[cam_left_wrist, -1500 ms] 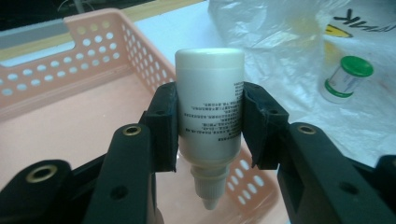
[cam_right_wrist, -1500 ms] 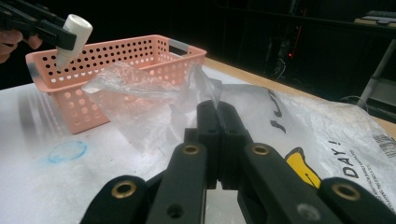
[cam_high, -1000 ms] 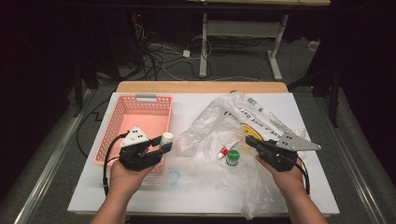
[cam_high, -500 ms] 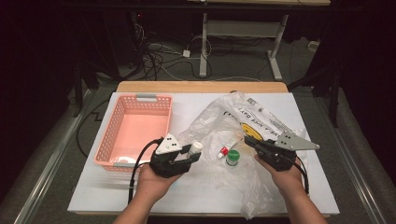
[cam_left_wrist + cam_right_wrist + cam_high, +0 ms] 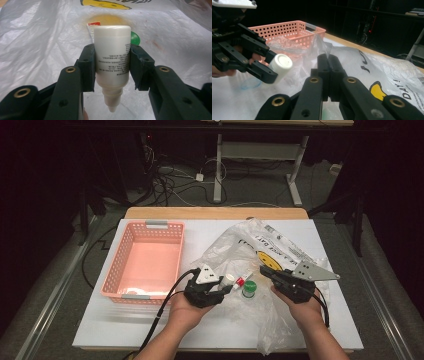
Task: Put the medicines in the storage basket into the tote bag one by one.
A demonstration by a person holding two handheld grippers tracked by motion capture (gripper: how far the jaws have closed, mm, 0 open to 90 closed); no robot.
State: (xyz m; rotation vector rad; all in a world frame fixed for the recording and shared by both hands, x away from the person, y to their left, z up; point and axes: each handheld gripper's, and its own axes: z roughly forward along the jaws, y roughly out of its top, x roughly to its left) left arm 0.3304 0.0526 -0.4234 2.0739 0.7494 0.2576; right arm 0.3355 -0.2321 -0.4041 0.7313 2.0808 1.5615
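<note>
Left gripper [image 5: 221, 290] clamps a small white bottle [image 5: 112, 58] across its body, one black jaw pressed to each side, jaws partly closed. In the left gripper view the bottle lies with its nozzle pointing back toward the hand and its flat base pointing away, printed text on its side. In the high view the bottle sits at the edge of a clear plastic bag [image 5: 260, 245], just beside a small tube with a red end [image 5: 240, 281] and a green cap [image 5: 249, 286] that lie inside or under the plastic; which, I cannot tell.

Across from it, the right gripper [image 5: 265, 271] has its jaws closed tight together, pinching a fold of the bag, and in the right gripper view the thin plastic rises from between the jaw tips. That view also shows the left gripper with the bottle's round base facing the camera.

The bag carries a yellow smiley face and black lettering and spreads over the right half of the white tabletop [image 5: 130, 325]. A pink perforated basket [image 5: 132, 292] stands to the left, near the left hand.
</note>
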